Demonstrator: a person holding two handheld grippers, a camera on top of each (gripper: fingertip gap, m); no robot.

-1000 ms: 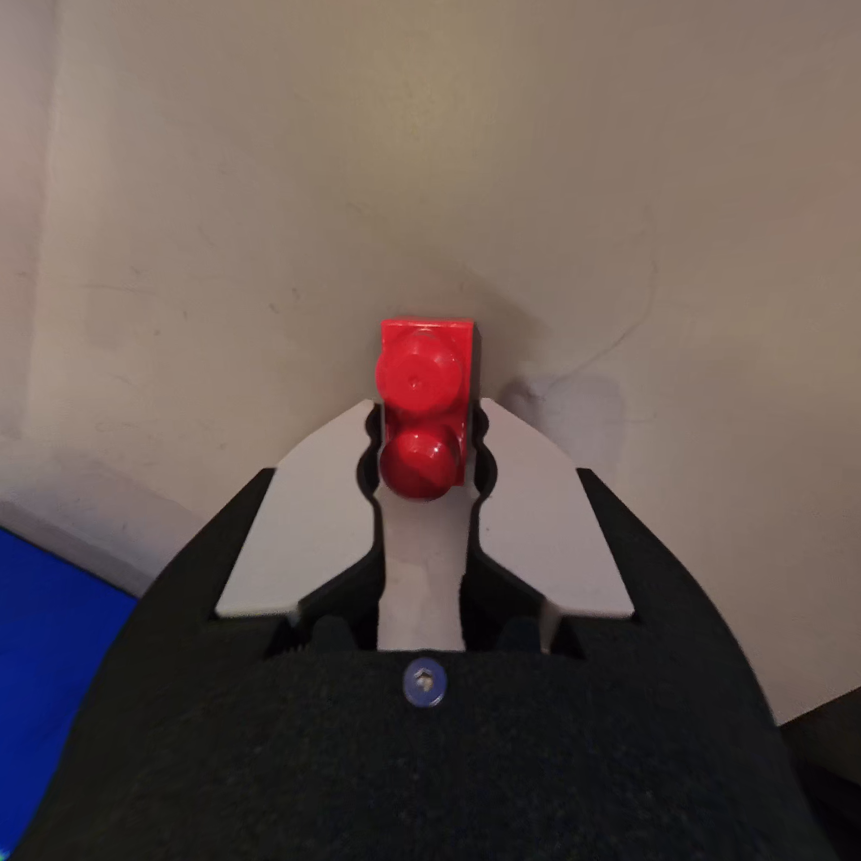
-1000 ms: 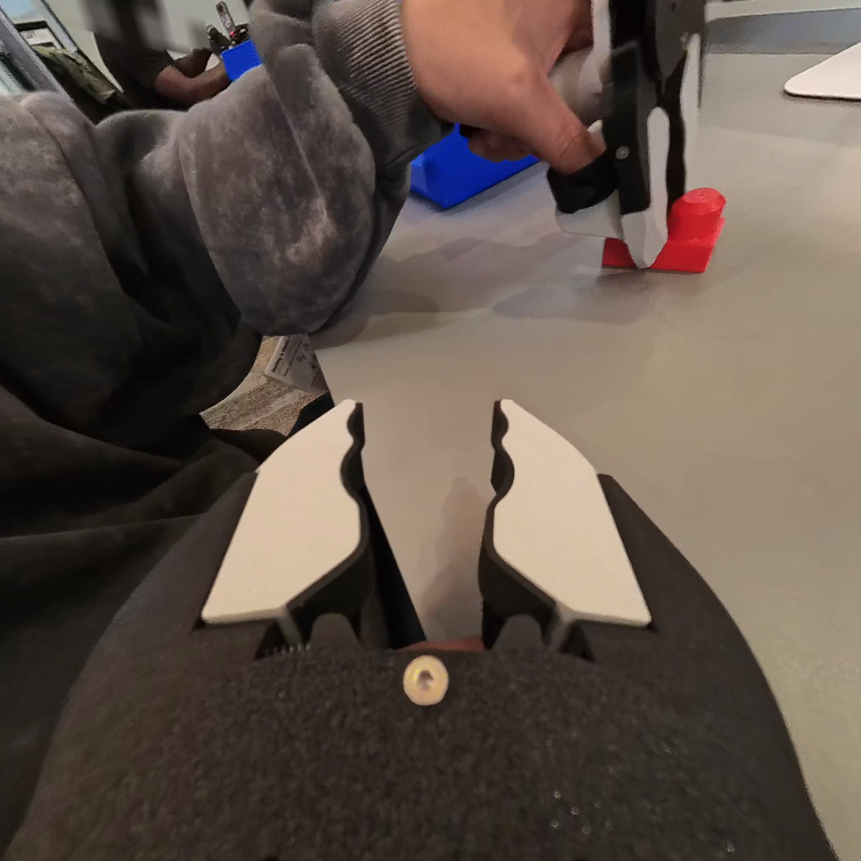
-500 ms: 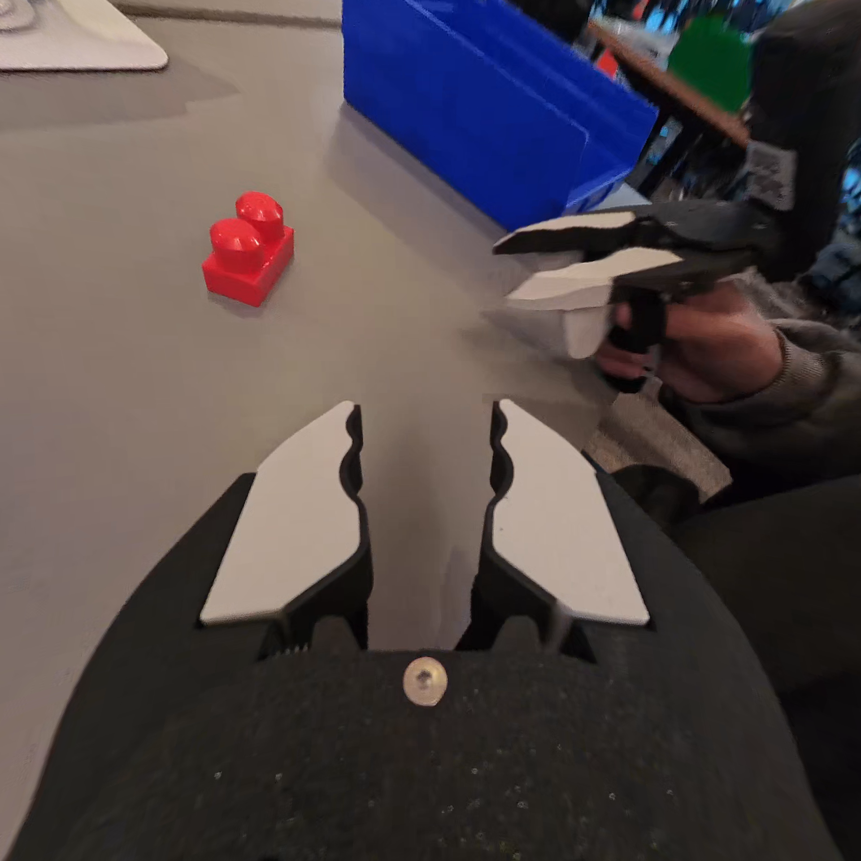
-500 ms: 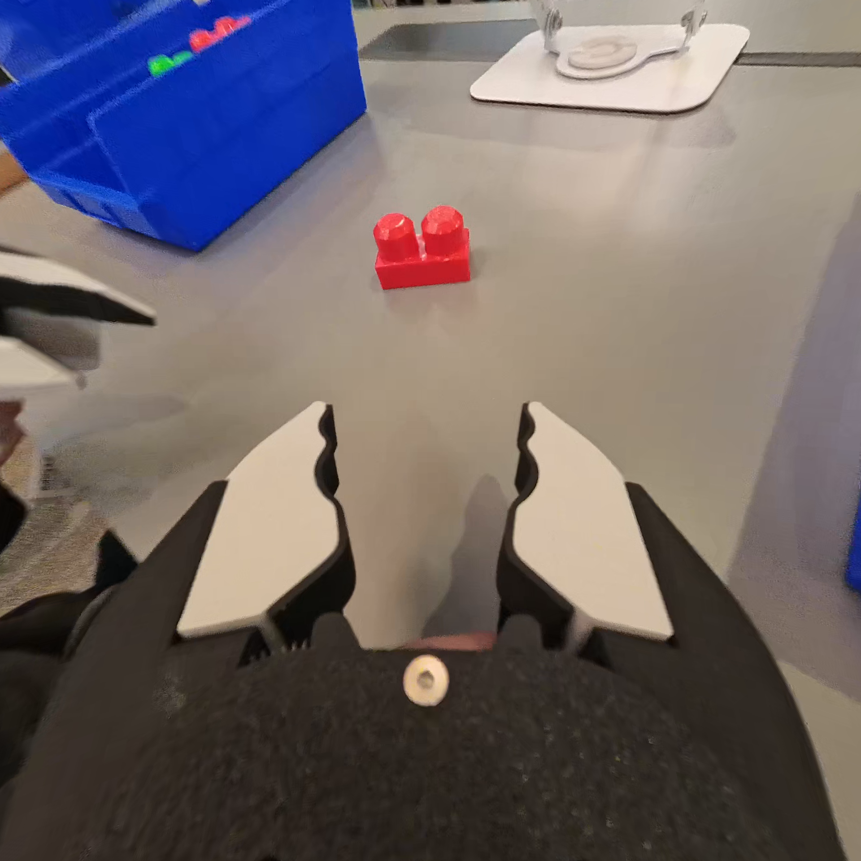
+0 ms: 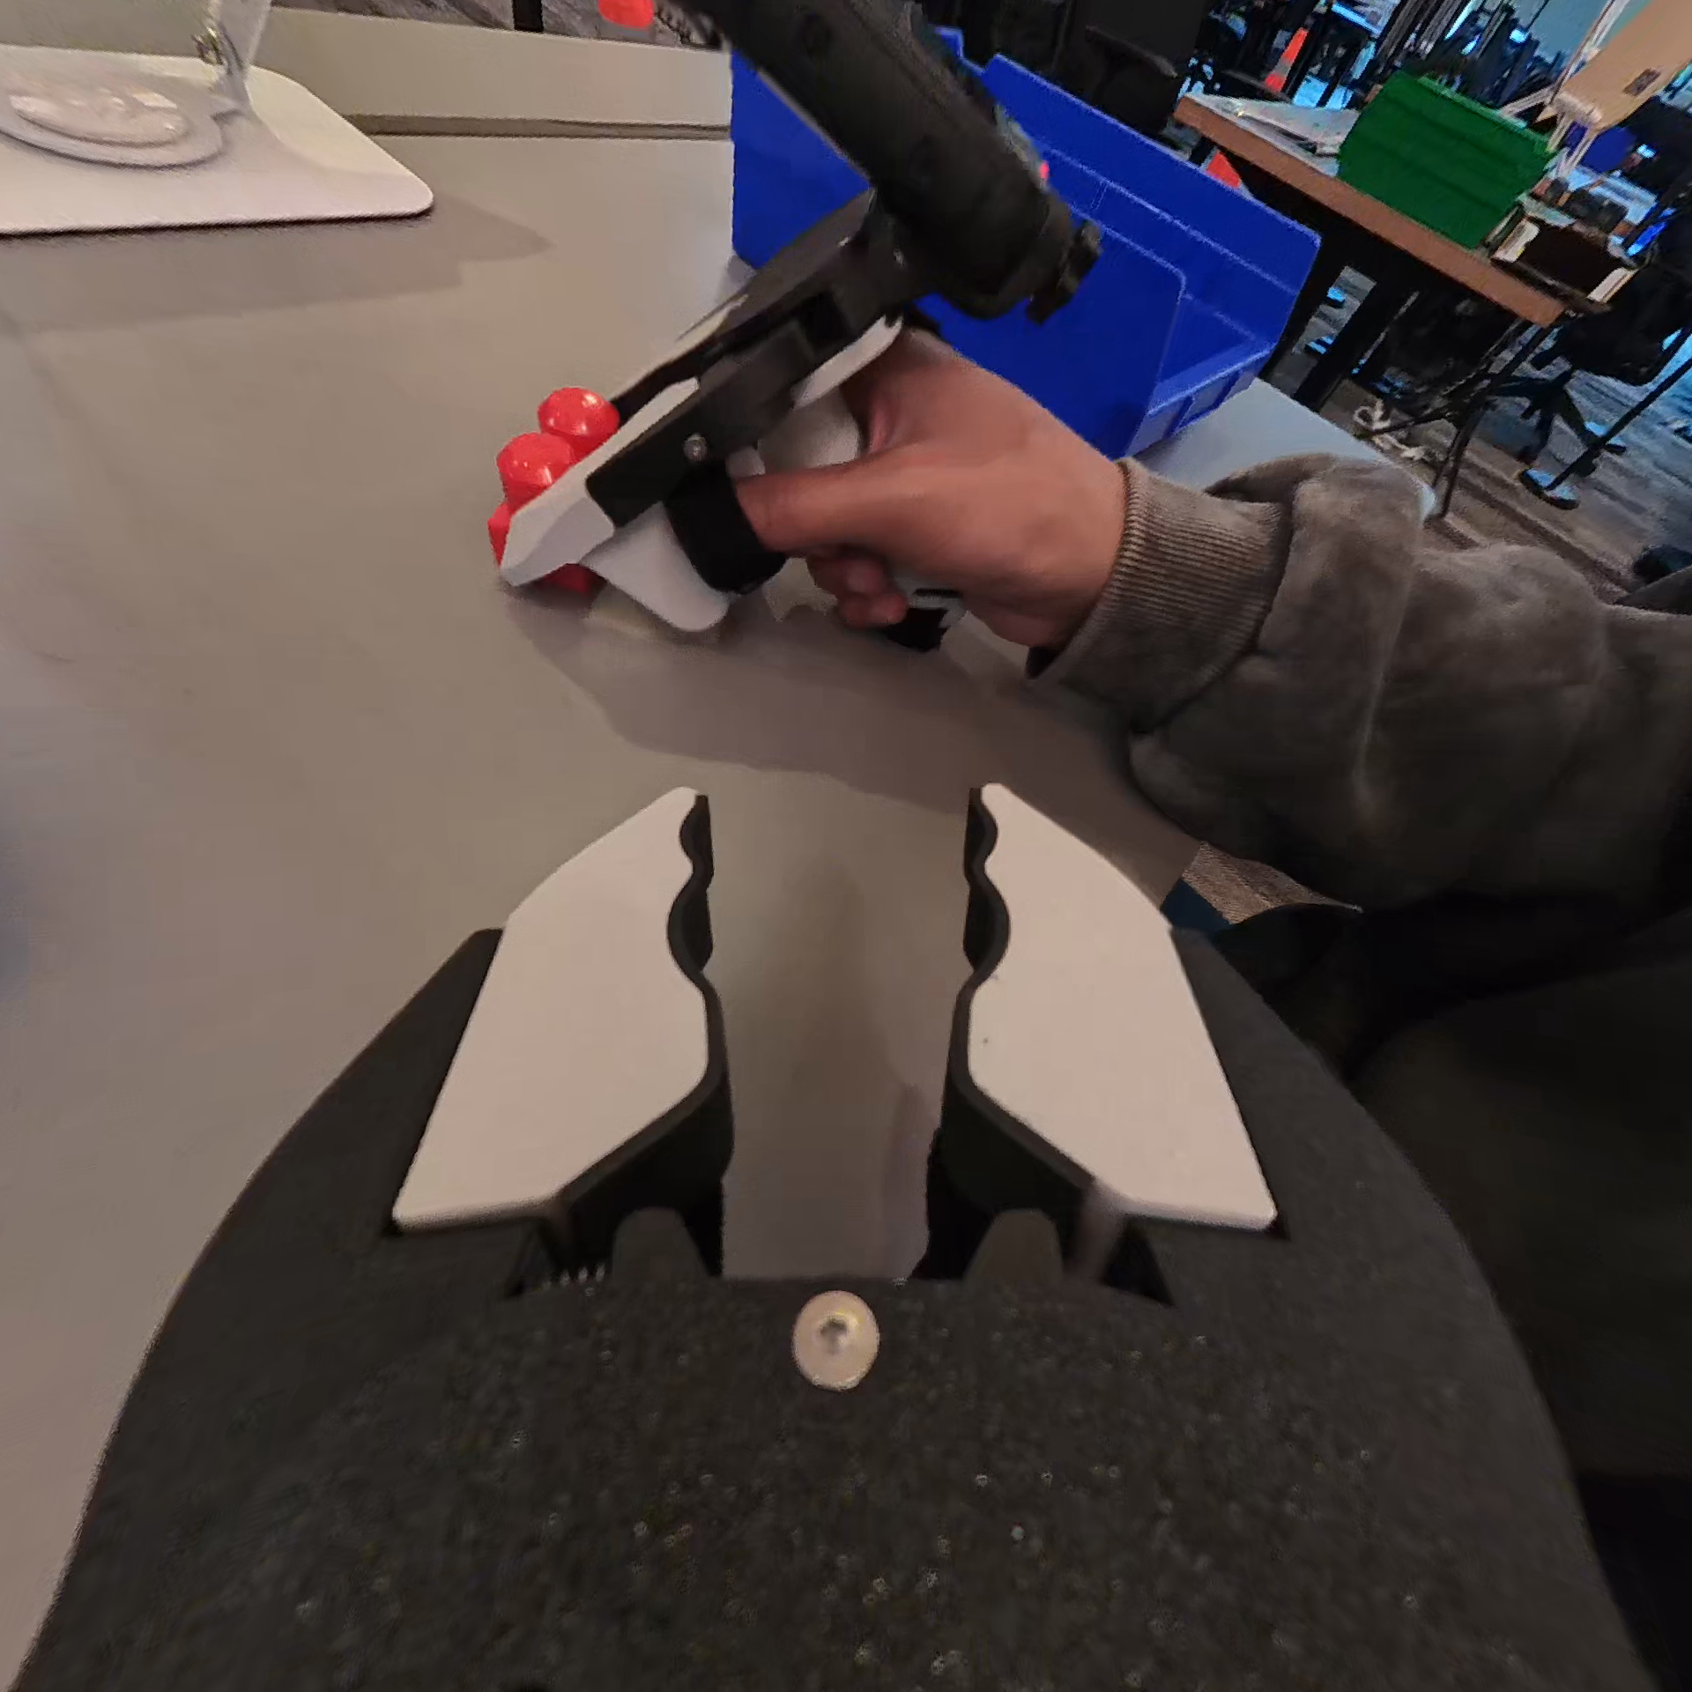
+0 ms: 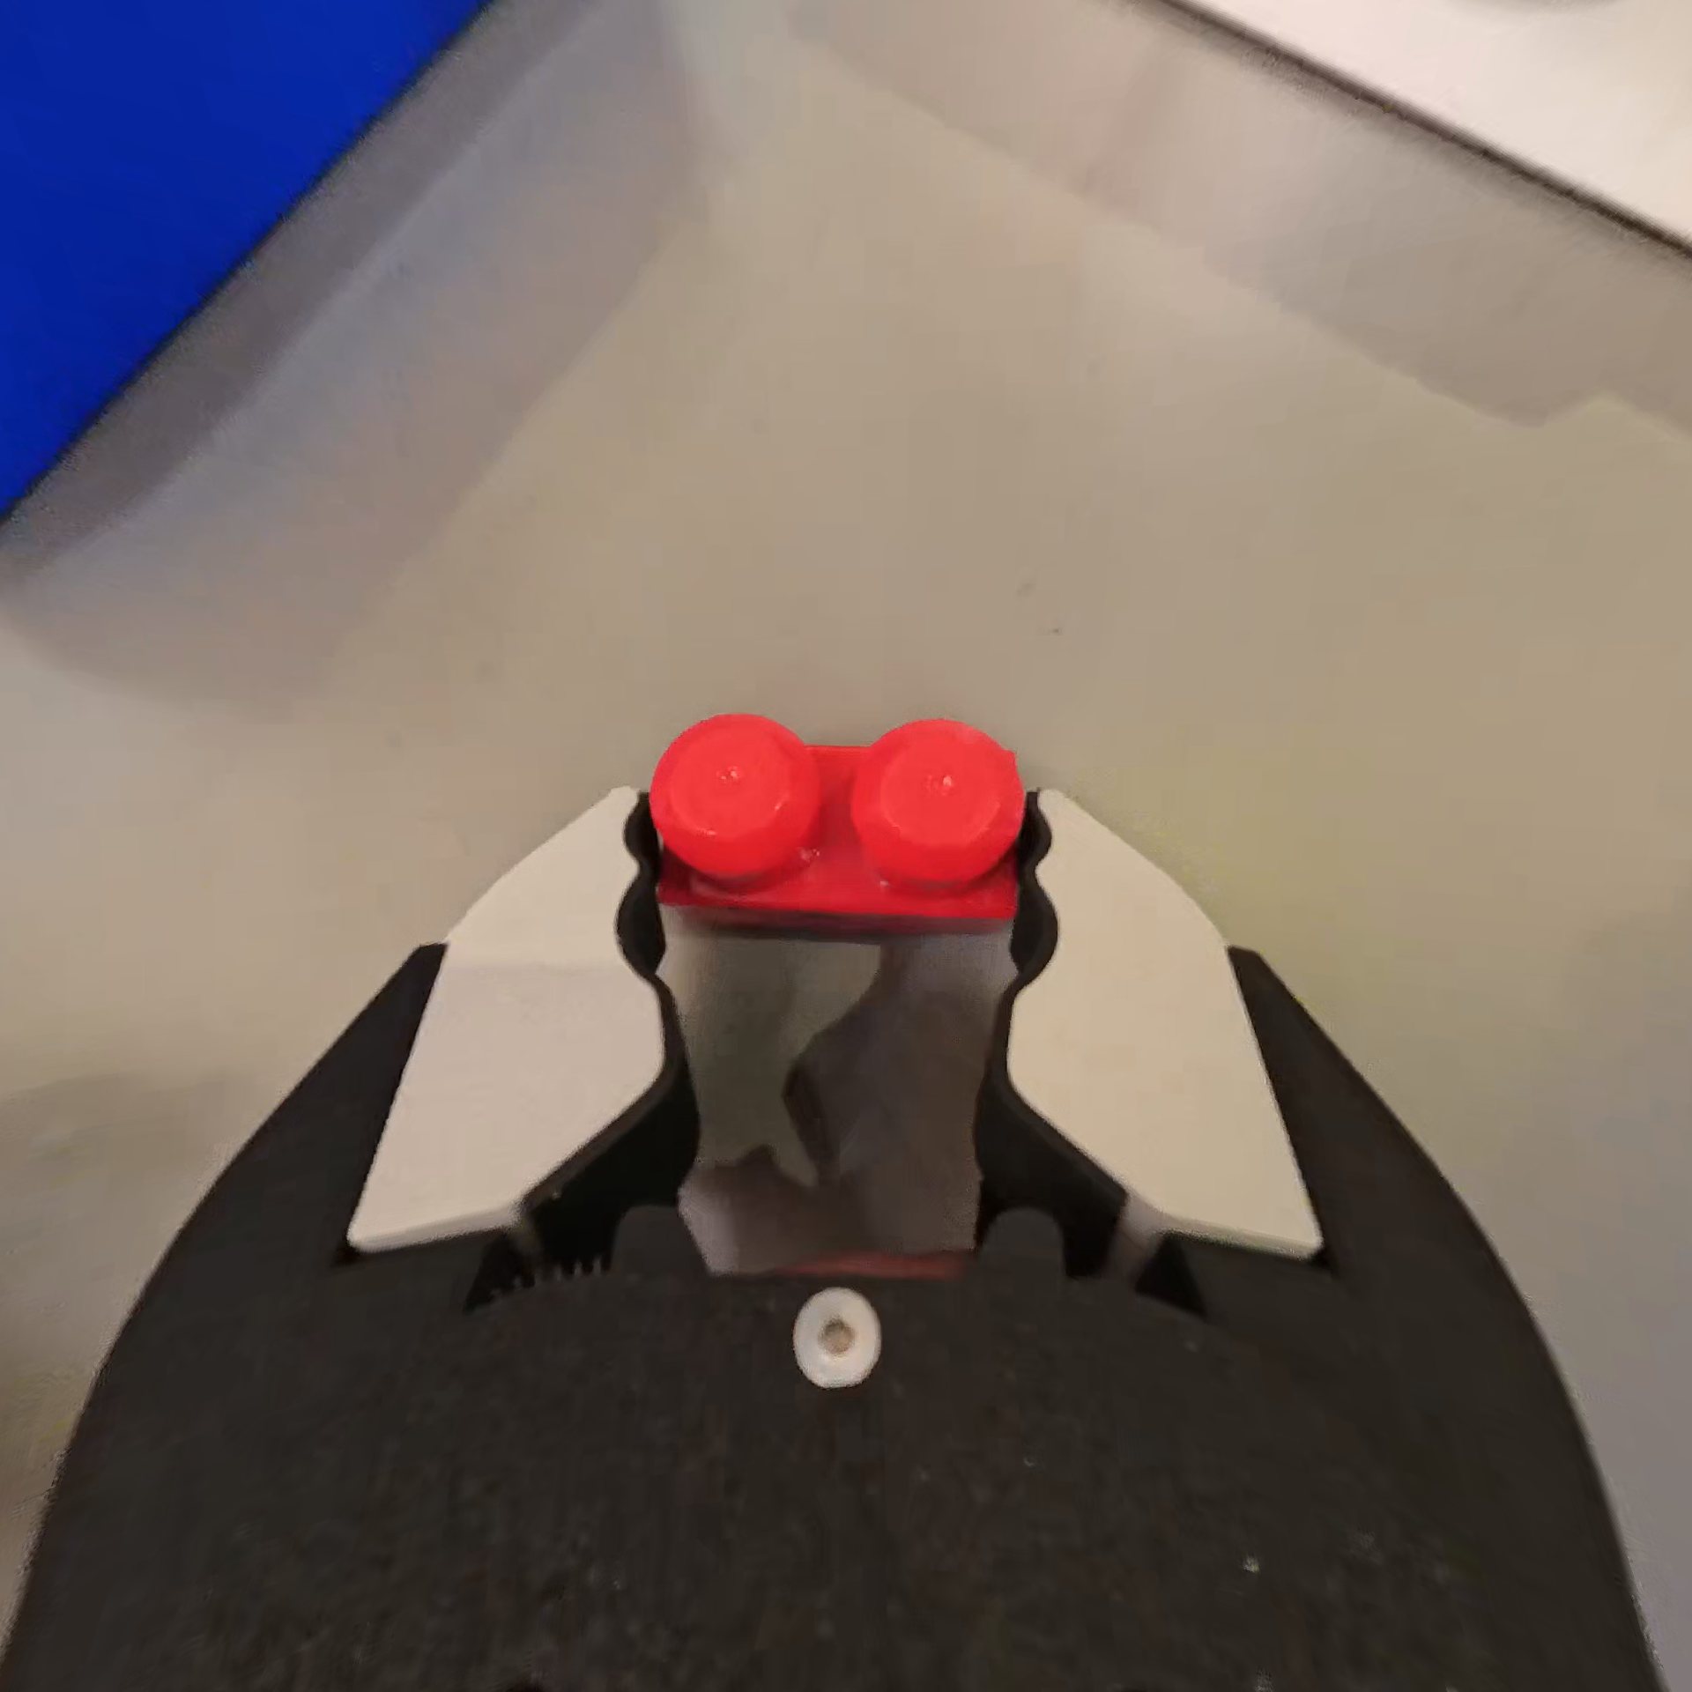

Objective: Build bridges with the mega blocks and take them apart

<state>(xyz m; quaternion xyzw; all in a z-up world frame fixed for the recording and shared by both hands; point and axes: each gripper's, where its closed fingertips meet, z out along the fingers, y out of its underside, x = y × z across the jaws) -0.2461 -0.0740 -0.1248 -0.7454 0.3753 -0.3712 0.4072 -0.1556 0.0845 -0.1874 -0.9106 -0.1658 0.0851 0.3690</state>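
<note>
A red two-stud mega block (image 6: 732, 810) stands on the grey table (image 6: 916, 458). My right gripper (image 6: 838, 806) is down at the table and straddles it lengthwise, one pad at each short end, at the same width as when it was open before. From the left wrist view the block (image 5: 568, 417) shows partly behind my right gripper (image 5: 568, 494), which a hand (image 5: 943, 494) holds. My left gripper (image 5: 835, 795) is open and empty, low over the table's near edge, well short of the block.
A blue bin (image 5: 1144, 302) stands behind the block; its corner shows in the right wrist view (image 6: 137, 183). A white pad (image 5: 229, 174) lies at the far left of the table. A grey sleeve (image 5: 1373, 687) crosses from the right. Another table with green bins (image 5: 1437, 156) stands beyond.
My left gripper let go of the red block and pulled back, open. My right gripper opened wider, moved forward and came down around the block.
</note>
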